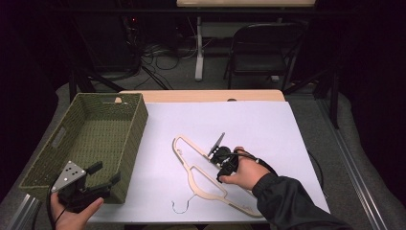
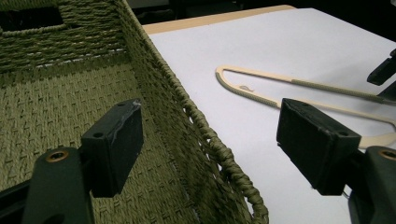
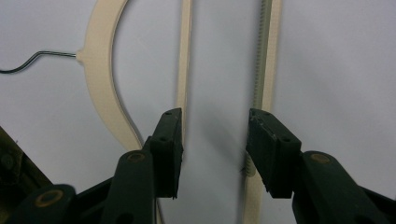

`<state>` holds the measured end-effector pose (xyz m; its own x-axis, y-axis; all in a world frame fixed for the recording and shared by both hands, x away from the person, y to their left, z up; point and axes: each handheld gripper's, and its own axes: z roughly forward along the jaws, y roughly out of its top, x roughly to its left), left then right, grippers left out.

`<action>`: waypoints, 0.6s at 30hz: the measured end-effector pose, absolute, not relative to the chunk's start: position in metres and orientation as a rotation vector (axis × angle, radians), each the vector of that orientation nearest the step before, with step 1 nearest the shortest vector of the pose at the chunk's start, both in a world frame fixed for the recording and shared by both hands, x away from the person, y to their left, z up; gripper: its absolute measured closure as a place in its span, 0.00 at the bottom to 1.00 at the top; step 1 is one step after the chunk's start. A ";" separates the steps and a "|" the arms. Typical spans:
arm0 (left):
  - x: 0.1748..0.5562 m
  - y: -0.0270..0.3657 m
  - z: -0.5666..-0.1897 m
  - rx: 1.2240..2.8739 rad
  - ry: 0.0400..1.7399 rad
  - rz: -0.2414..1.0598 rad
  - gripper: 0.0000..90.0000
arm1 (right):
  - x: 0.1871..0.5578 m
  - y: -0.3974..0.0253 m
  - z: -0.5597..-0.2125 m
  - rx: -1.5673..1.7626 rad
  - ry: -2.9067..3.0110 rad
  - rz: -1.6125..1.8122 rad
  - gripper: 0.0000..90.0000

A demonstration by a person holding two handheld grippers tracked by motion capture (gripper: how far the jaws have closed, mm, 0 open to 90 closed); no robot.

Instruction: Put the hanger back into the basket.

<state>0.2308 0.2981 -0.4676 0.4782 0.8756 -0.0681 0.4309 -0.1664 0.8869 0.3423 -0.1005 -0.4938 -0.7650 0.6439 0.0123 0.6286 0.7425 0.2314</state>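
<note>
So the cream hanger (image 1: 203,175) lies flat on the white sheet (image 1: 268,129). The right gripper (image 3: 214,140) hangs half open over its two thin bars, gripping nothing. The left gripper (image 2: 210,144) gapes wide, empty, straddling the green basket's (image 1: 91,139) wall.

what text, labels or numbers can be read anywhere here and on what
None can be read.
The hanger has a small mark near its far end in the left gripper view, too small to tell if it is lettering.
The basket, the white sheet, and both the left gripper and right gripper show no print.
</note>
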 end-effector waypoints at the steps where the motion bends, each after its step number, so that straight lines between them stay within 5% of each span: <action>1: 0.231 0.298 -0.468 1.783 1.108 0.591 0.26 | 0.343 -0.100 -0.493 1.057 2.878 0.334 0.64; 18: 0.230 0.298 -0.468 1.780 1.107 0.593 0.26 | 0.348 -0.079 -0.501 1.053 2.948 0.281 0.76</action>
<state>0.2304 0.2982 -0.4677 0.4779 0.8758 -0.0677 0.4291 -0.1656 0.8879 0.3484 -0.0785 -0.5015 -0.7754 0.6285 0.0616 0.6288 0.7594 0.1670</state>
